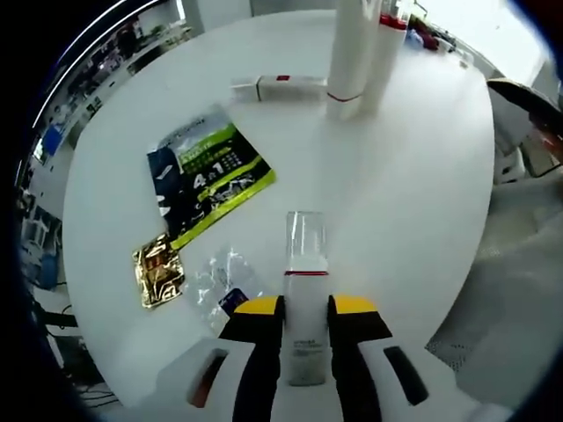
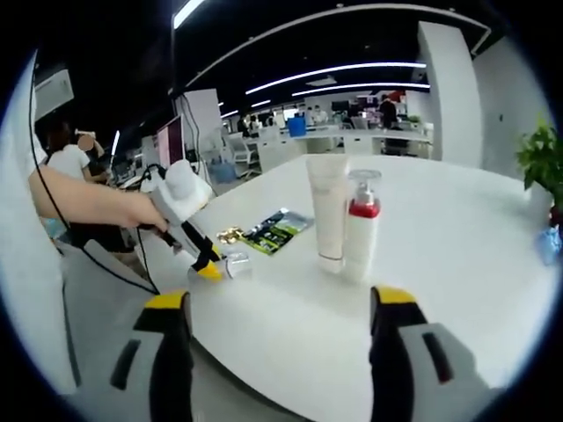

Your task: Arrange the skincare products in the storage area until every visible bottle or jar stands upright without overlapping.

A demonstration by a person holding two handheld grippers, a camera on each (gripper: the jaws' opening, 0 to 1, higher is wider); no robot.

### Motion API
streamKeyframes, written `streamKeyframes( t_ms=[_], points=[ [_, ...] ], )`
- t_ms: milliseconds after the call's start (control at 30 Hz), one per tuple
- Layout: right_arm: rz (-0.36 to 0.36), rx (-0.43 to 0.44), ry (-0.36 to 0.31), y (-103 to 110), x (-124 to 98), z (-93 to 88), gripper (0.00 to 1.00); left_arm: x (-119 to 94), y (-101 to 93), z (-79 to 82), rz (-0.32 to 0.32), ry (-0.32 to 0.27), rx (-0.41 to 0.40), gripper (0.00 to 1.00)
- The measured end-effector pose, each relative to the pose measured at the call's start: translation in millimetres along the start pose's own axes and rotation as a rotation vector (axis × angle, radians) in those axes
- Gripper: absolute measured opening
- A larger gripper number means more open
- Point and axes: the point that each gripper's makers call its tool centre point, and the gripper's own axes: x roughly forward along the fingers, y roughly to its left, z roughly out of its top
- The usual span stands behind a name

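My left gripper (image 1: 306, 309) pinches a clear-capped bottle (image 1: 306, 299); right gripper (image 2: 277, 303) spread wide, tube (image 2: 328, 211) at 12 o'clock.

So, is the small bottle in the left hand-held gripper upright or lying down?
Lying down. The small bottle is clamped in the left hand-held gripper, pointing sideways at the table edge.

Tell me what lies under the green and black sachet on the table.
The green and black sachet lies flat on the white table. Anything beneath is covered. A gold packet lies beside it.
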Motion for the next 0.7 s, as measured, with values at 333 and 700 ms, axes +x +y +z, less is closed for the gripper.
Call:
streamKeyframes(
  t_ms=[333, 700],
  points=[
    [0.0, 0.001, 0.01, -0.4, 0.8, -1.9, 0.83, 3.5, 1.5, -0.8, 0.0, -0.016, -0.004, 0.17],
    [-0.006, 0.0, 0.015, -2.1, 1.2, -3.1, 0.83, 2.7, 0.5, -0.5, 0.033, -0.06, 0.01, 0.17]
  ],
)
